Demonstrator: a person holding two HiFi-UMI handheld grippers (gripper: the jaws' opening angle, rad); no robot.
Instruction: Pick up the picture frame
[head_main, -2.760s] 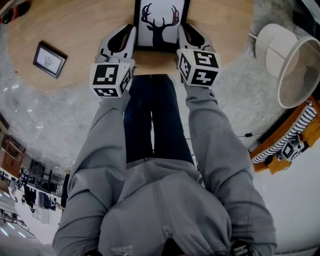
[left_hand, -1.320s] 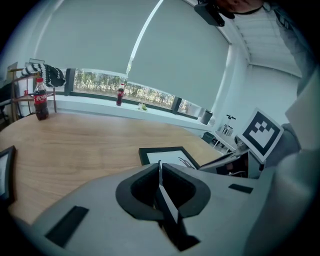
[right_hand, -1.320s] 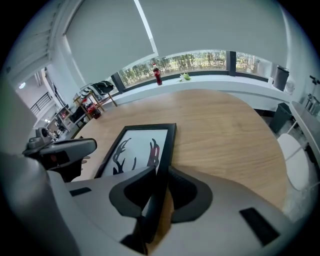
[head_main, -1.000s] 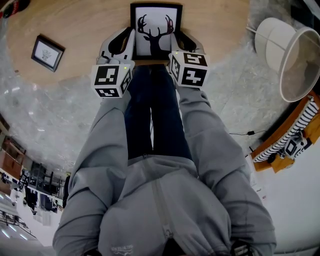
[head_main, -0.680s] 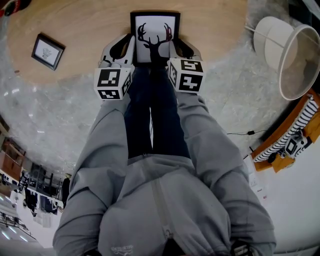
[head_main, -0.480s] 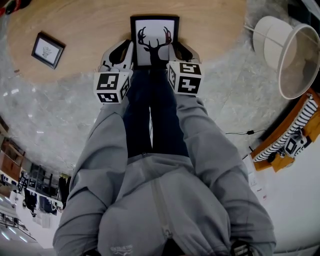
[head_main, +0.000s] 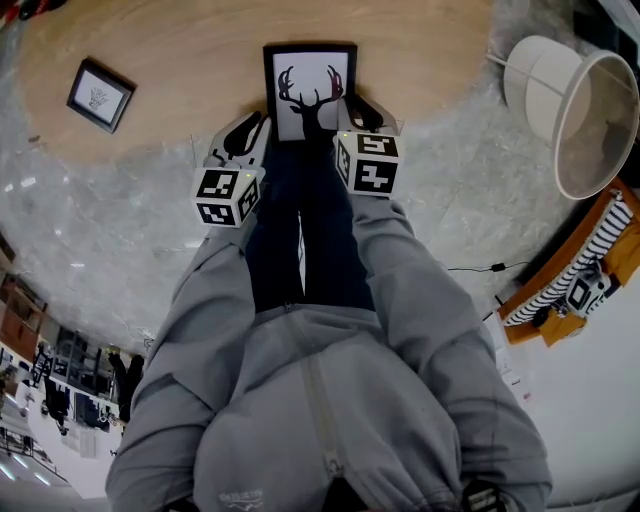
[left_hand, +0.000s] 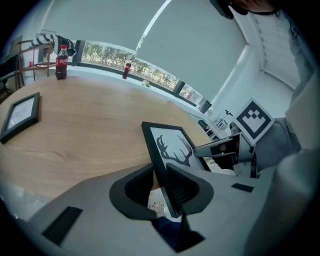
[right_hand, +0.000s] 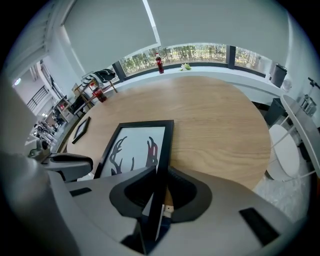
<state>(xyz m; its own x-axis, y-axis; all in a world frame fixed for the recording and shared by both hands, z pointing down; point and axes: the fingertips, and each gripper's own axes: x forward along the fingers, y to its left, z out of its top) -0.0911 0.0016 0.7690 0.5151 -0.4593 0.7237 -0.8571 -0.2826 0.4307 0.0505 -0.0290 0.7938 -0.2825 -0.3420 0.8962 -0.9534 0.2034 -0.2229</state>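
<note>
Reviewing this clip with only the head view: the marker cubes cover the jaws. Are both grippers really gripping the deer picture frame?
Observer: Not both. The left gripper has just been opening its jaws. The left edge of the picture frame stands between them, with a gap beside it.
Operator: And the right one?
Observer: The right gripper is closed on the frame's right edge, as its own view shows.
Operator: Anything farther off that I miss?
Observer: A red-labelled bottle stands on the window ledge.
</note>
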